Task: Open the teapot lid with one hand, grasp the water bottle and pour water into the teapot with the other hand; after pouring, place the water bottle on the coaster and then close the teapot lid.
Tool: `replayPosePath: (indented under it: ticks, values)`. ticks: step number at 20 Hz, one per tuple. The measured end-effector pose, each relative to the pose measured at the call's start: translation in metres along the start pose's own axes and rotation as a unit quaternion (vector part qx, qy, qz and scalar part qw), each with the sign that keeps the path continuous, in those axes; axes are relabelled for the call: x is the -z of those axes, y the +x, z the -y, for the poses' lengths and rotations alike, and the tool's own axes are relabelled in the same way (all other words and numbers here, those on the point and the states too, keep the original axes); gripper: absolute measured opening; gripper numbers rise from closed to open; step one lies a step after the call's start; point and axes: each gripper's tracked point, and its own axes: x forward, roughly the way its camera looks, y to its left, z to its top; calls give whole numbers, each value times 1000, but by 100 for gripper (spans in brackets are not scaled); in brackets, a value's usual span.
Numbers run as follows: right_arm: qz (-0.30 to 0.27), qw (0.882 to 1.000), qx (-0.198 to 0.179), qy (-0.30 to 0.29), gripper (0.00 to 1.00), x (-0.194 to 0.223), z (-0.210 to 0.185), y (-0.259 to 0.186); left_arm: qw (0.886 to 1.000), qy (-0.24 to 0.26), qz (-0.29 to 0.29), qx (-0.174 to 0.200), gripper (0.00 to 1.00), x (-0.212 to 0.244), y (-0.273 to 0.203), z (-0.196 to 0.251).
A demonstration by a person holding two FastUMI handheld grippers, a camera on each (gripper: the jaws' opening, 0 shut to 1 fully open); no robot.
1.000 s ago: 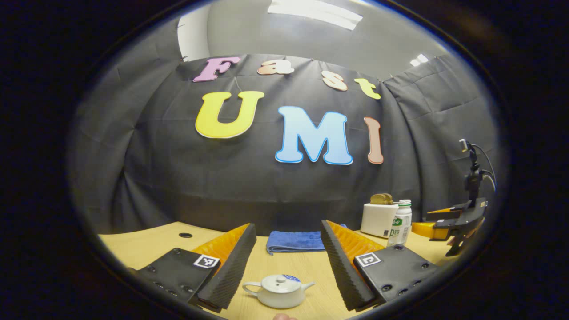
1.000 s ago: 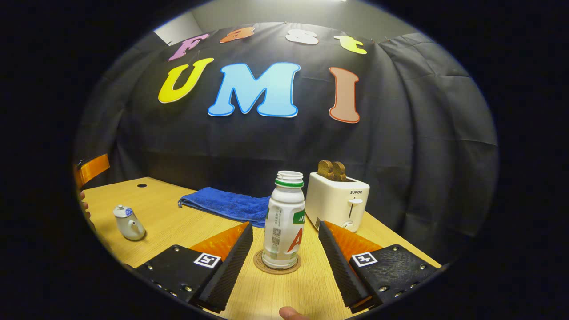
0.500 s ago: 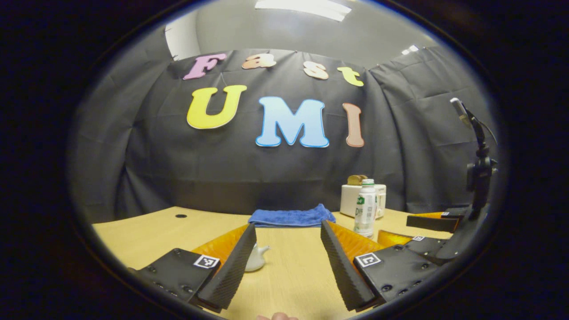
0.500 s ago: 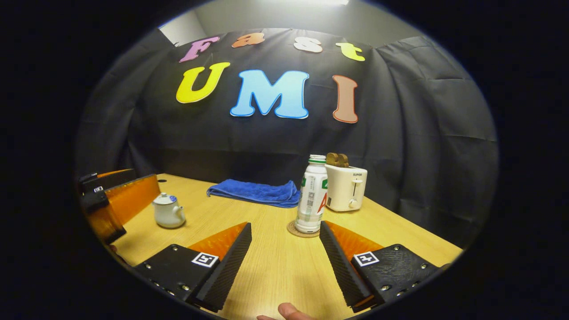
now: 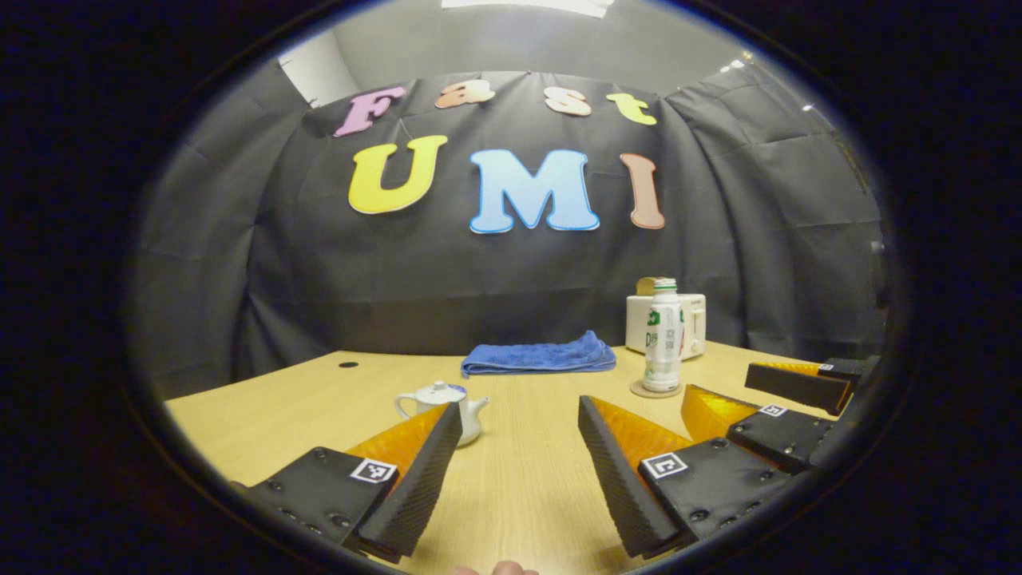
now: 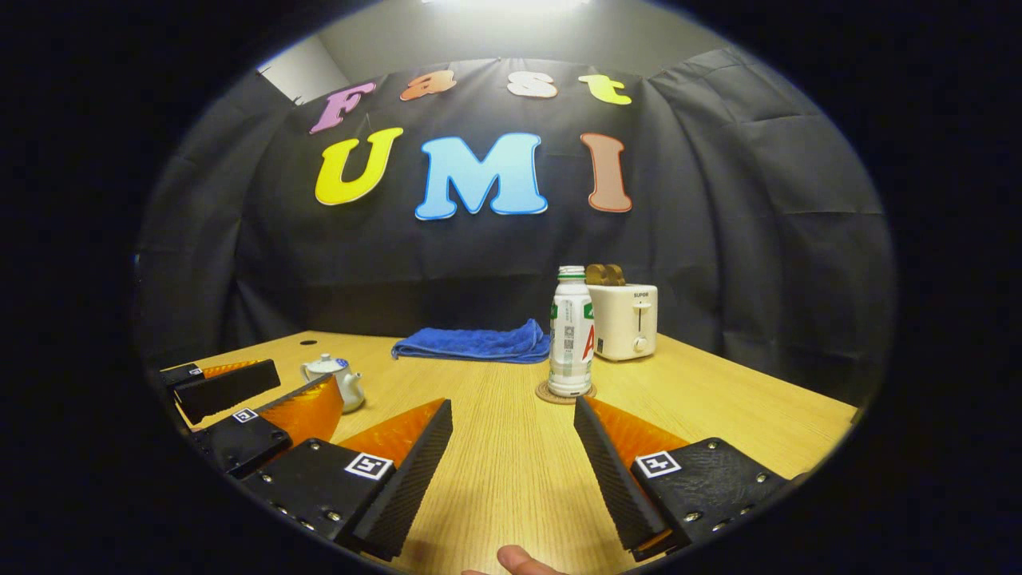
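One teapot [image 5: 443,407], lid on, and one water bottle [image 6: 571,335] on one coaster [image 6: 565,394] stand ahead of two grippers, left gripper [image 5: 519,471] and right gripper [image 6: 512,471], both with fingers apart and holding nothing.

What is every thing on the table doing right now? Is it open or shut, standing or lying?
Teapot: upright, lid on.
Water bottle: standing on the coaster, no cap.
Coaster: flat, under the bottle.
Blue towel: folded, lying flat.
Toaster: upright, bread sticking out of the top.
Left gripper: open, holding nothing.
Right gripper: open, holding nothing.
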Motion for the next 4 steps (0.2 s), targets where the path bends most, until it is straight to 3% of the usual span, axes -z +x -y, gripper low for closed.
replayPosePath:
  ticks: [4]
  values:
    - [0, 1000, 15, -3, 95, 2, 4, -1, 1000, -2, -5, -19, 100, 3, -5, -3]
